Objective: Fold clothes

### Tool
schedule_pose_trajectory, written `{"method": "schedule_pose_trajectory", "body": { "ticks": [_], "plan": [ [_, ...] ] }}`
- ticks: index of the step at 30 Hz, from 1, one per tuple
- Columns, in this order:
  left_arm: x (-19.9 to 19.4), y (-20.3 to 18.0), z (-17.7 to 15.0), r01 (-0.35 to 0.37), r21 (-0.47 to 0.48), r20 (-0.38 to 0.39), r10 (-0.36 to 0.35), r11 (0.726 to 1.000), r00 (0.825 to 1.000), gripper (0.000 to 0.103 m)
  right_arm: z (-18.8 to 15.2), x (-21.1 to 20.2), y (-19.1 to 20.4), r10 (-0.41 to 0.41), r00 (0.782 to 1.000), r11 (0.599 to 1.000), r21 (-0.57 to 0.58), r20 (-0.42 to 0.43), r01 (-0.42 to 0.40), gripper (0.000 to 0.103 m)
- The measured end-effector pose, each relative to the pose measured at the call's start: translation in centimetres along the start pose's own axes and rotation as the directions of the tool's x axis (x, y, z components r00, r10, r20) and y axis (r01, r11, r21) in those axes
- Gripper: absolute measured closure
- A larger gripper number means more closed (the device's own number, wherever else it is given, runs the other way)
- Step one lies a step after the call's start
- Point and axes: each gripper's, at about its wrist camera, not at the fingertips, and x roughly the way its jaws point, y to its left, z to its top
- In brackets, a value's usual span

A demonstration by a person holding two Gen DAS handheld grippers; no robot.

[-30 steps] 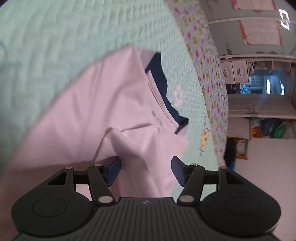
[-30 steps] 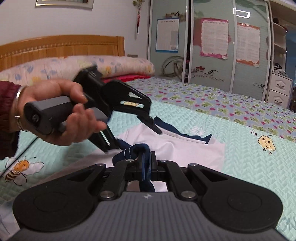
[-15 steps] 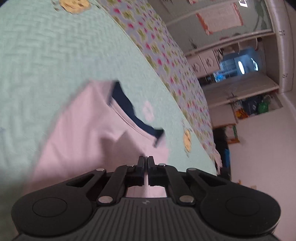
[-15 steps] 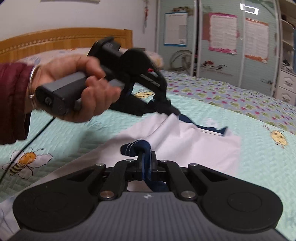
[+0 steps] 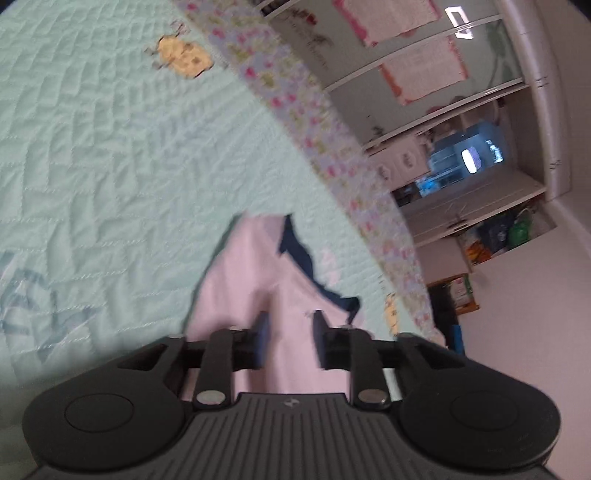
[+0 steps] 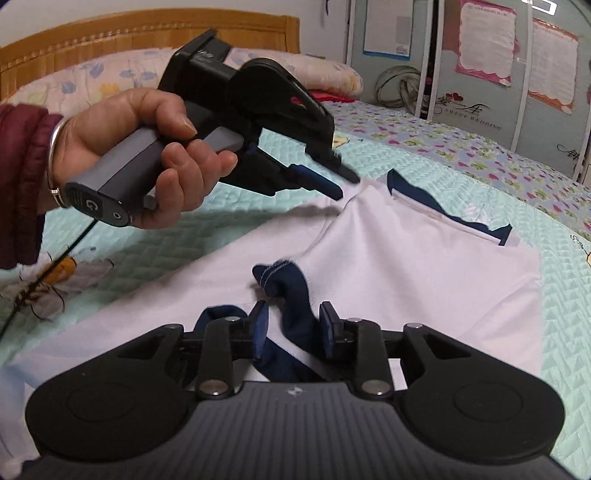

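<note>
I see a white shirt [image 6: 424, 266] with navy collar [image 6: 443, 210] and navy cuff [image 6: 284, 280], mint quilted bed [image 6: 561, 295] with bee prints, black tools with blue pads [image 6: 260, 325], maroon sleeve [image 6: 22, 177].

The shirt [image 6: 424, 266] is smooth, matt white cloth with dark navy knit trim [image 6: 295, 295] stitched in pale thread. The bed [image 6: 561, 302] wears a mint quilted cover, puckered and soft-looking. The headboard [image 6: 110, 33] is varnished wood. The left gripper [image 6: 343, 181] is matt black plastic with a grey handle; the right gripper [image 6: 291, 328] has a ribbed body and shiny metal rivets.
</note>
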Motion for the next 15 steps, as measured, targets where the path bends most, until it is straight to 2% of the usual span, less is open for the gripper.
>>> {"method": "schedule_pose_trajectory", "body": {
  "ticks": [2,4,7,8,10,12,13,15],
  "plan": [
    [0.8,-1.4,0.2,-0.025,0.065,-0.021,0.027,0.998,0.999,0.064,0.3,-0.6,-0.5,0.004,1.0,0.997,0.076,0.025,-0.006,0.072],
    [1.7,-2.4,0.1,-0.066,0.123,-0.055,0.073,0.99,0.996,0.066,0.7,-1.0,-1.1,0.0,0.999,0.988,0.152,0.045,-0.007,0.073],
    [1.3,-3.2,-0.8,-0.081,0.191,-0.1,0.101,0.978,0.99,0.07,1.5,-0.8,-2.4,0.014,0.999,0.969,0.247,0.041,-0.023,0.078],
    [0.8,-3.5,-1.3,-0.088,0.217,-0.098,0.111,0.972,0.989,0.07,1.5,-0.5,-2.5,0.008,0.999,0.967,0.253,0.032,-0.016,0.078],
    [0.1,-3.3,-2.4,-0.088,0.208,-0.123,0.115,0.974,0.986,0.069,1.5,0.0,-2.3,-0.004,1.0,0.973,0.231,0.009,0.002,0.078],
    [-0.5,-3.1,-3.6,-0.088,0.194,-0.15,0.118,0.977,0.982,0.061,1.4,0.5,-1.8,0.013,1.0,0.977,0.211,-0.008,-0.011,0.078],
    [-0.9,-2.9,-4.2,-0.088,0.187,-0.164,0.119,0.978,0.979,0.061,1.2,0.4,-1.6,0.023,1.0,0.978,0.209,-0.008,-0.021,0.077],
    [-0.7,-2.9,-4.6,-0.141,0.203,-0.143,0.171,0.969,0.975,0.061,1.0,0.2,-1.3,0.025,1.0,0.979,0.202,0.008,-0.026,0.078]
  ]
}}
